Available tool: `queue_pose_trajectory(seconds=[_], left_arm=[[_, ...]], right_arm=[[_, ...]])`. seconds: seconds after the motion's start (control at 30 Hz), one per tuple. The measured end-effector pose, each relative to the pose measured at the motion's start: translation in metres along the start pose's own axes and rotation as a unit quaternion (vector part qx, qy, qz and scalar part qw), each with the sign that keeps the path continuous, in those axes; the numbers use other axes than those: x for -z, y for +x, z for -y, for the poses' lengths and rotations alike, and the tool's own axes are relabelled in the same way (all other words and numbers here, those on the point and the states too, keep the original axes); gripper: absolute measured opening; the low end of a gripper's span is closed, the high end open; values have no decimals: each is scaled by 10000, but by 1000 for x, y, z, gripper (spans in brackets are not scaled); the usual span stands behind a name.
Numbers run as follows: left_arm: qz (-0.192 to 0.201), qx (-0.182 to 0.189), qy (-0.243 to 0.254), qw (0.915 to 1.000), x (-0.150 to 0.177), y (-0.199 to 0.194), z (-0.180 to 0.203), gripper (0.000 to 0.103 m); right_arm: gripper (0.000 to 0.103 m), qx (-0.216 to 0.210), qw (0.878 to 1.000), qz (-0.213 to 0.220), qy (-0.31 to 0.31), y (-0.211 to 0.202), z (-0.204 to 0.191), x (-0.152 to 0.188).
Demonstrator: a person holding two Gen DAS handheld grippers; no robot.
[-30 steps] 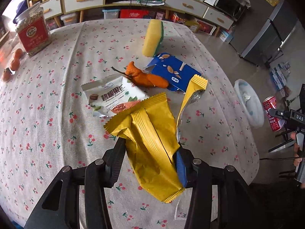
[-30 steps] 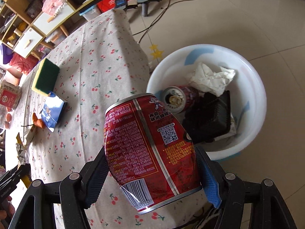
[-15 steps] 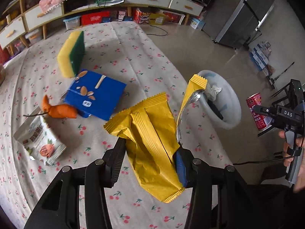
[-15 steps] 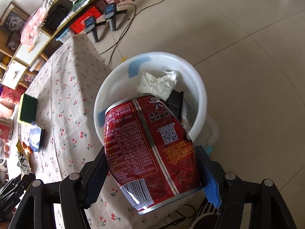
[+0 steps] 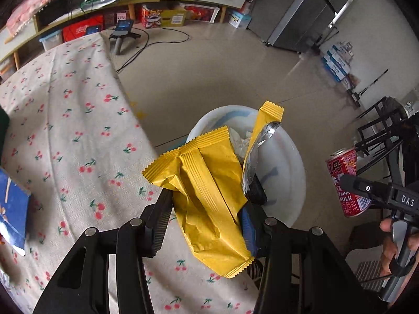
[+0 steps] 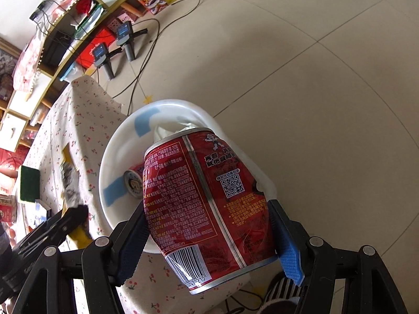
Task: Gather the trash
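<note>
Left tongs (image 5: 207, 209) clamped on a yellow wrapper (image 5: 209, 196), torn flap with silver lining sticking up, held in the air at the bench (image 5: 65, 130) edge with the white basin (image 5: 290, 178) on the floor just beyond and below it. Right tongs (image 6: 207, 225) clamped on a red can (image 6: 204, 196), dented at the waist, held tilted above the near rim of the same basin (image 6: 115, 154); the left view shows this can off to the right of the basin, so exactly how far over it is, cannot tell. Basin already holds 1 other can (image 6: 133, 180) and crumpled white paper (image 6: 167, 129). Step in hand, as I read it: carry to bin, both pieces of trash about to be dropped. Next move calls for bringing each load fully over the basin opening, then spreading the tongs; the wrapper is light and may drift or cling to a pad. Versus 1.0 s ago: left view has swung off the bench items, with the sponge, orange object and white packet out of frame, only a corner of the blue packet (image 5: 13, 209) remaining; the basin has gone from far right to directly ahead. The right view has closed in on the basin, and both grips are unchanged.
</note>
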State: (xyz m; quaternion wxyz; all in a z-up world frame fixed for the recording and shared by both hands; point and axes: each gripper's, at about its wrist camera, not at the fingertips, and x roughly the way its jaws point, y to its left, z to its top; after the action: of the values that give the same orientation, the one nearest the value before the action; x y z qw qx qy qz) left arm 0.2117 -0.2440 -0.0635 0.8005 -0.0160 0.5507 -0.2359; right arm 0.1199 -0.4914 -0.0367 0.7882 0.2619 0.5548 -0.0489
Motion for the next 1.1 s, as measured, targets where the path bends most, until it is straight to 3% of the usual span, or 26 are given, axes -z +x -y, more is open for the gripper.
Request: queue_pose_trajectory(seconds=[0.2, 0.43, 0.77, 1.0, 1.1], left_arm=[[95, 43, -23, 9999, -15, 19, 17, 54], [396, 101, 111, 9991, -19, 9, 25, 86], [514, 27, 60, 9987, -6, -35, -7, 89], [574, -201, 46, 9981, 22, -73, -48, 93], [600, -323, 0, 9977, 36, -89, -66, 99]], right_arm=[[74, 9, 9999, 12, 139, -1, 9, -5], [74, 3, 9998, 29, 194, 0, 7, -9], [74, 14, 9999, -10, 126, 4, -8, -9], [74, 108, 9998, -157, 42, 23, -30, -15], [75, 212, 9996, -189, -13, 28, -38, -17]])
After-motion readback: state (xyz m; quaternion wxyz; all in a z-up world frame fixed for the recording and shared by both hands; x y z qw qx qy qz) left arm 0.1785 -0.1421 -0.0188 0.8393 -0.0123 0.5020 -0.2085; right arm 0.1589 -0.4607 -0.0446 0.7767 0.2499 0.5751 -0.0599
